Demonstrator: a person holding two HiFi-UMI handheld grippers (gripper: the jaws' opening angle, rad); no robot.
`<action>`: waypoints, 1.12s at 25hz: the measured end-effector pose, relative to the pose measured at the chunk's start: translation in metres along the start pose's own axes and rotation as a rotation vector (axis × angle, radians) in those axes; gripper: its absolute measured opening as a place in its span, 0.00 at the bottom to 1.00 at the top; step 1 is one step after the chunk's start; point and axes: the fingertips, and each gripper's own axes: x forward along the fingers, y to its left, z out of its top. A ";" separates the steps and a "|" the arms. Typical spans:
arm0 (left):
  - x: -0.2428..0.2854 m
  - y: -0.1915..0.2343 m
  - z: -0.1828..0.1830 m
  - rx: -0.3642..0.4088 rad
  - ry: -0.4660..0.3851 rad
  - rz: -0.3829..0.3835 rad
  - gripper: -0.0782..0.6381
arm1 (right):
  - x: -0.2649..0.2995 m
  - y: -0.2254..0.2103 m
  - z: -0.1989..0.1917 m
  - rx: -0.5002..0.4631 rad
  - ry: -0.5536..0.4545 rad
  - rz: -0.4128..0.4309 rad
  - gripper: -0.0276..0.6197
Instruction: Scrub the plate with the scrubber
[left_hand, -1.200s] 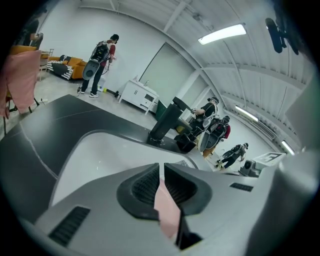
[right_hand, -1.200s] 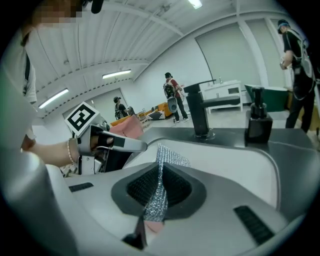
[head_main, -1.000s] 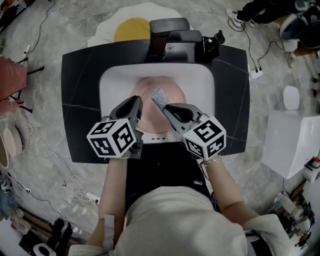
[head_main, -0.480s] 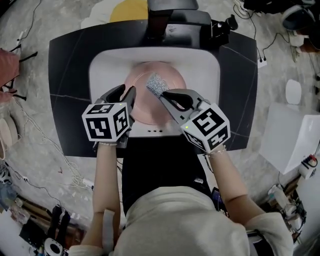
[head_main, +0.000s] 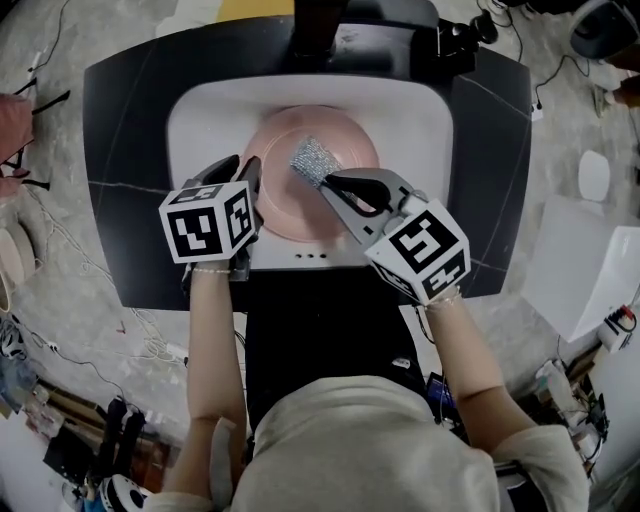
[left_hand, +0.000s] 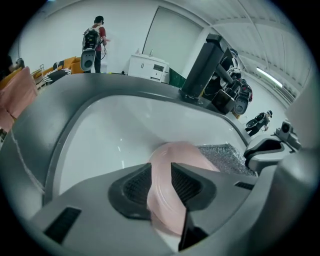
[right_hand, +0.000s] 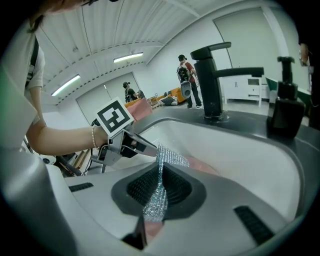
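**Left gripper** (head_main: 240, 172): its jaws, nearly together a second ago, are opening. The rim of the round pink plate (head_main: 290, 212) stands between the pads, apparently no longer clamped, so the plate likely lies unsteadied.

**Right gripper** (head_main: 326, 182): closed on the silver glittery scrubber (head_main: 315, 160), which rests on the plate at upper centre of the head view.

**Surface:** a white rectangular basin (head_main: 200, 130) holds the plate, set in a dark stone counter (head_main: 125, 150) with a black faucet (right_hand: 212, 75) at the top edge.

**Room:** grey marbled floor (head_main: 90, 380), with a white box (head_main: 585, 270) at the right.

Sparkly metallic mesh scrubber (head_main: 316, 160), smooth pink plate (head_main: 346, 141) (slightly glossy)
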 end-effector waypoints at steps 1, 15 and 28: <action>0.003 0.002 -0.002 0.000 0.011 0.006 0.29 | 0.001 0.000 0.000 0.001 -0.001 0.003 0.09; 0.028 0.023 -0.036 -0.014 0.170 0.059 0.33 | 0.017 -0.004 -0.008 -0.021 0.039 0.026 0.09; 0.039 0.031 -0.046 0.017 0.200 0.096 0.18 | 0.039 -0.003 -0.031 -0.174 0.208 0.006 0.09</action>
